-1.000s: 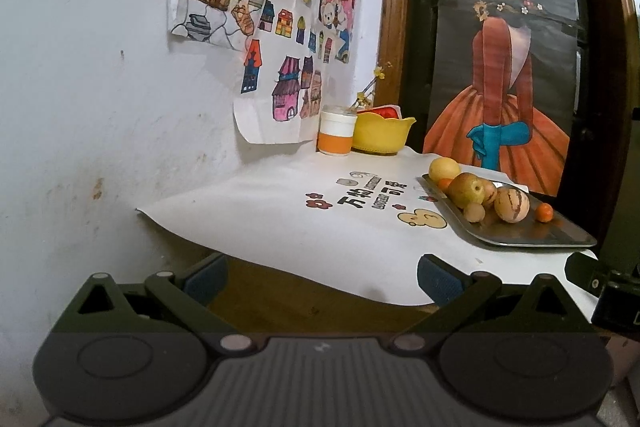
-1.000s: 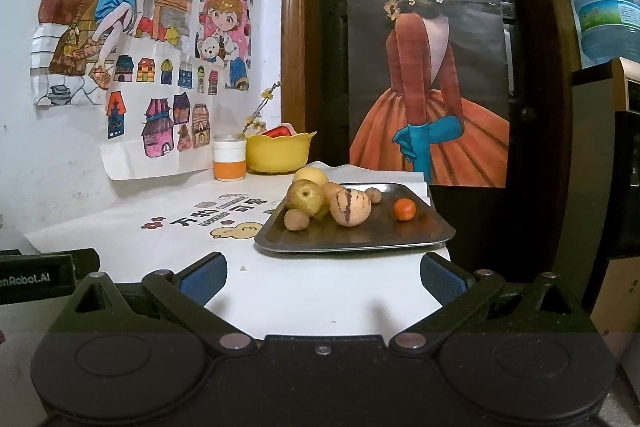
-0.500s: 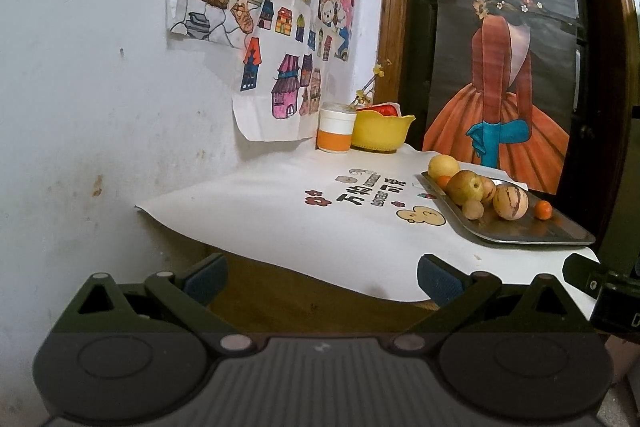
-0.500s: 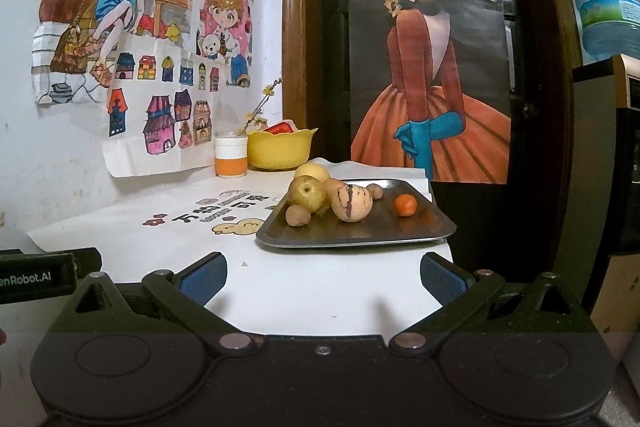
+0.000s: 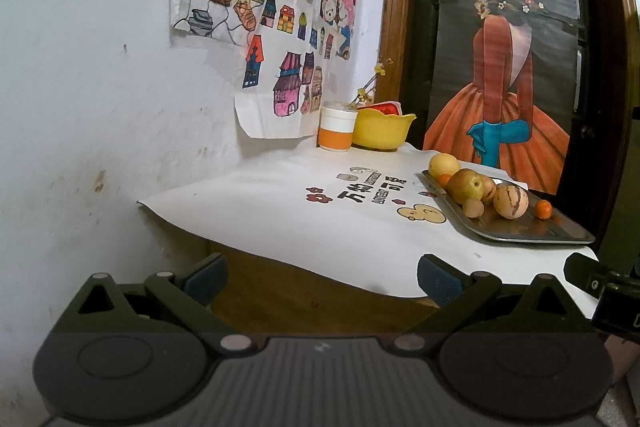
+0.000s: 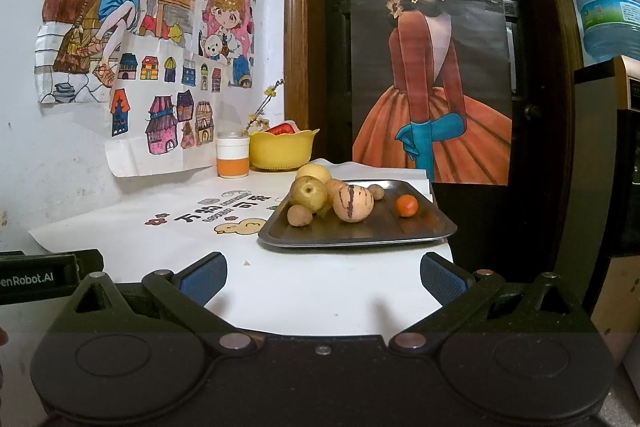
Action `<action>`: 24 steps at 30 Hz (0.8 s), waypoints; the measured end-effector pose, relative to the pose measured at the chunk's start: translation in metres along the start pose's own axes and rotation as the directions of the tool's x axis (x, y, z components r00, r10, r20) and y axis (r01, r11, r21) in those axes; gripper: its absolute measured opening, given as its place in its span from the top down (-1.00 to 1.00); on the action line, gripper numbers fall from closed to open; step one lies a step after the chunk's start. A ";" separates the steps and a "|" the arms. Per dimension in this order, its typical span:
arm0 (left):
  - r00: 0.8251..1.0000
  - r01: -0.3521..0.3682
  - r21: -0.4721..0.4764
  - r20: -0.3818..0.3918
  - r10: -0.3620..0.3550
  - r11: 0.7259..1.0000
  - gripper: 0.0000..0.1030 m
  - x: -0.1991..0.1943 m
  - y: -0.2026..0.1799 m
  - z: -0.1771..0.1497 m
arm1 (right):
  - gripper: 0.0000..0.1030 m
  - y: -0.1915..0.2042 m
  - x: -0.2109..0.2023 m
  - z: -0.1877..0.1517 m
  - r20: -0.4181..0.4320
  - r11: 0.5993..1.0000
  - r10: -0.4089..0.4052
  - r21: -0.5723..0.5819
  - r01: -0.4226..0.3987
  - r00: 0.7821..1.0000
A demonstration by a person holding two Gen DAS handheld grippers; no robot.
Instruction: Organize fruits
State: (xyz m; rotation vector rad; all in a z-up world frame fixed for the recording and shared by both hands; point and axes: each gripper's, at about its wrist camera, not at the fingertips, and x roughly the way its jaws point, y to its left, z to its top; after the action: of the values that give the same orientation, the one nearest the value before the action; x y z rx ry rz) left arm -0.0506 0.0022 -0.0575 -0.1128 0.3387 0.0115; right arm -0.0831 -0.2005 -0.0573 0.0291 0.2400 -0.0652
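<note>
Compared with a second earlier: little change; tray and fruit sat slightly lower in the left wrist view, otherwise same layout.

Left claw spread wide, nothing between the pads; held off the near edge of the tabletop, facing its left near corner beside the wall. Right claw likewise spread wide and empty, over the near edge.

Metal tray lay at the right edge of the tabletop, reaching to the near right corner. On the tray: green-yellow pear, striped pale melon-like fruit, small brown fruit, second small brown fruit behind, small orange apart toward the right rim, yellow round fruit at the far end. Clustered fruits touching one another; orange alone.

Yellow bowl and orange-white cup at the far edge against the wall. Printed white sheet between near edge and tray bare. All fruit ahead of the right claw, well apart from both.
</note>
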 end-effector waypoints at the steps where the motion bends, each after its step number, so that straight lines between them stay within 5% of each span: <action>1: 1.000 0.000 0.000 0.000 0.000 1.000 -0.99 0.000 0.000 0.000 | -0.99 0.000 0.000 0.000 0.000 1.000 0.000 0.000 0.000 1.000; 24: 1.000 0.000 -0.005 -0.003 0.000 1.000 -0.99 -0.001 0.001 -0.001 | -0.99 0.002 -0.001 -0.002 -0.003 1.000 0.002 -0.001 -0.002 1.000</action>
State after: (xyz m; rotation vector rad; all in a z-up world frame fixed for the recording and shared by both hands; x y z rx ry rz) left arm -0.0521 0.0033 -0.0583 -0.1177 0.3419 0.0119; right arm -0.0848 -0.1985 -0.0589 0.0286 0.2429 -0.0635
